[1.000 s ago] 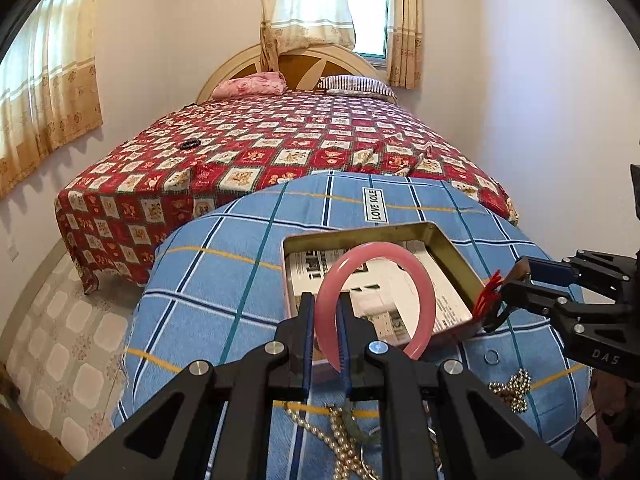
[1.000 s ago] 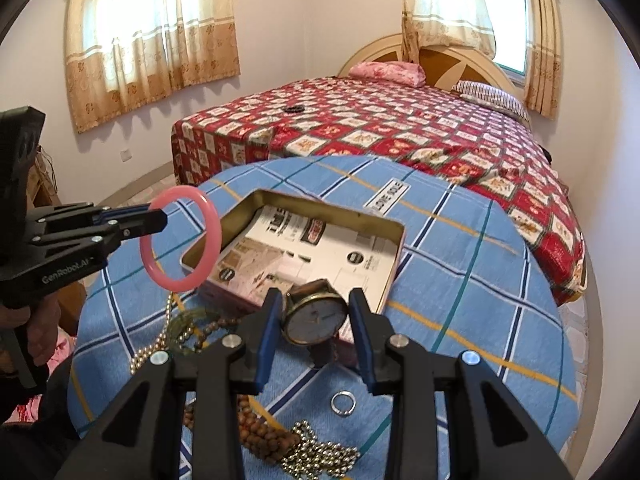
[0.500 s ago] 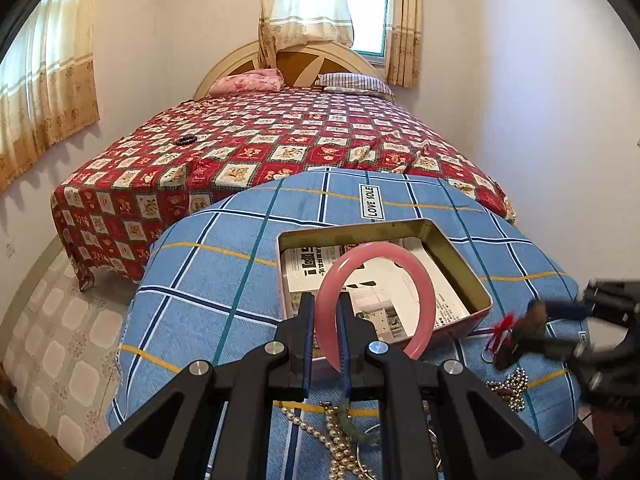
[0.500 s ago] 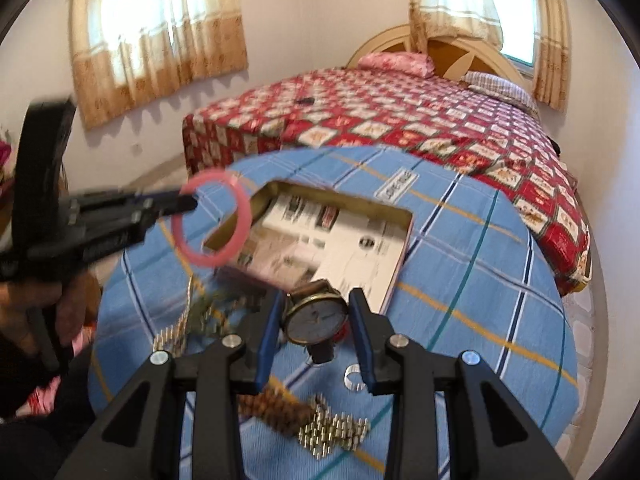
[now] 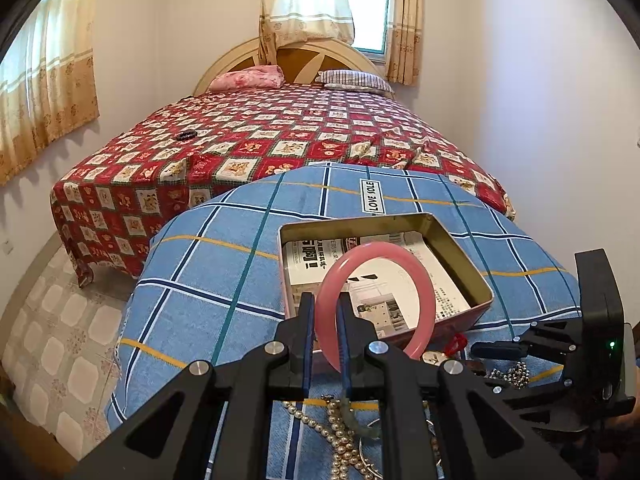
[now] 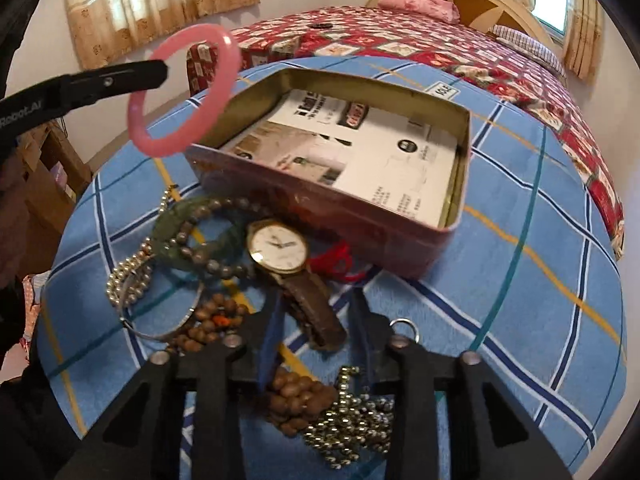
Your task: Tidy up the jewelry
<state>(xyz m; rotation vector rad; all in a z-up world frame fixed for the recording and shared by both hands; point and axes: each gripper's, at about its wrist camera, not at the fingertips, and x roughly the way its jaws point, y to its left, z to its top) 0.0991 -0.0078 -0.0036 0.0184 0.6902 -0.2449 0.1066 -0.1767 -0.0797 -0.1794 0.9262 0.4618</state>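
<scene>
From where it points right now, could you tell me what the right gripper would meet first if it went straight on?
Most likely the wristwatch: its brown strap lies between the open fingers of the right gripper, on the blue cloth. Depth is hard to judge.

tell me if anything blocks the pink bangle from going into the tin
Nothing visible does. The pink bangle, clamped in the left gripper, hangs by the open tin, which holds only a paper liner.

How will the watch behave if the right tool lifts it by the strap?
The watch will likely dangle head-down: its metal case looks heavier than the leather strap. The strap lies curved, so probably bends. Its glass face may scratch against the beads touching it.
</scene>
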